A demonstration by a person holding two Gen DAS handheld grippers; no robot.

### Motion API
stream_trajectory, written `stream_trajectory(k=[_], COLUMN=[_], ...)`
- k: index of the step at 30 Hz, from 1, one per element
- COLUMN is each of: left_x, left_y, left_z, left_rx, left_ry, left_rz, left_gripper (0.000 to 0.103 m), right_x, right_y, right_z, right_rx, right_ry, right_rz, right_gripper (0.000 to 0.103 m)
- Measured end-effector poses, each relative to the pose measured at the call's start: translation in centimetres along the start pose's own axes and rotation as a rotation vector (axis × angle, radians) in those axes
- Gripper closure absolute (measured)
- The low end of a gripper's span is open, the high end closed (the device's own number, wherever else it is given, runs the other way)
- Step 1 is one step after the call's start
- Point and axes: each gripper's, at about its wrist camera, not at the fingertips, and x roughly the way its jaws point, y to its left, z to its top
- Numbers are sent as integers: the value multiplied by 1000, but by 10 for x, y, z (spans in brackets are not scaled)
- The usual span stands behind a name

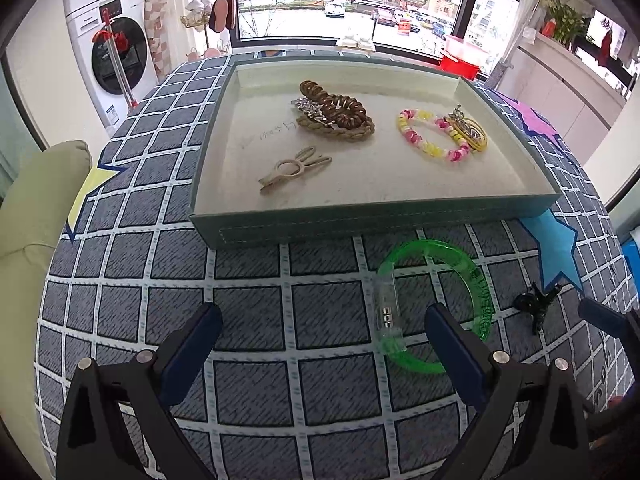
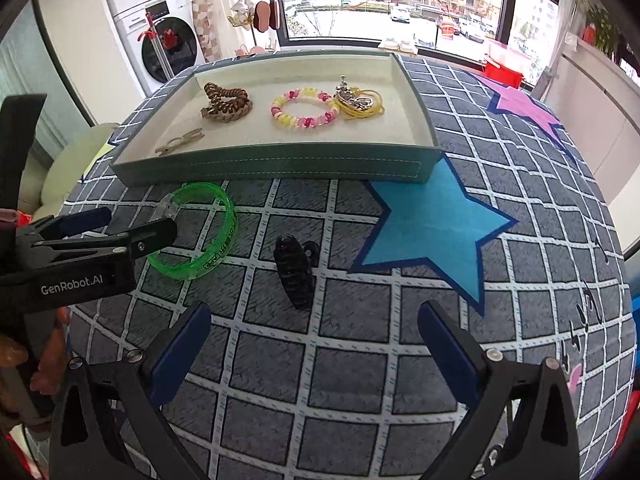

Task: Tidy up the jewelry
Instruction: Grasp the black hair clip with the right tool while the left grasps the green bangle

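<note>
Both grippers [image 1: 322,328] [image 2: 314,330] spread wide — green bangle [image 1: 434,306] near tray's [image 1: 360,228] front edge.

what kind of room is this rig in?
Likely a home laundry or balcony area: a front-loading washing machine stands by a street-facing window, with a tray on a cloth-covered table.

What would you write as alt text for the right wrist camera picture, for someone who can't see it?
An open right gripper hangs over a checked tablecloth, aimed at a black hair claw clip. To the left, the open left gripper reaches a green plastic bangle. Behind, a shallow tray holds hair ties, a beaded bracelet and a beige hair clip.
</note>
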Motion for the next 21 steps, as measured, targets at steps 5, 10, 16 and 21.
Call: stream_trajectory(k=[5,10,16,21], left_x=[3,5,4,2], left_y=[-4,-6,-12,-16], left_z=[1,1,2,2], left_rx=[20,39,65,75], left_ry=[-5,-5,-10,-17], left_rz=[21,24,35,30], left_gripper=[1,3,10,18], right_x=[7,15,14,12], right_y=[7,11,13,10], right_z=[4,7,10,13], right_rx=[-22,-31,-38,-24], right_ry=[-10,-16,-43,-53], right_rz=[-14,-29,-55,-58], right_gripper=[9,12,35,67])
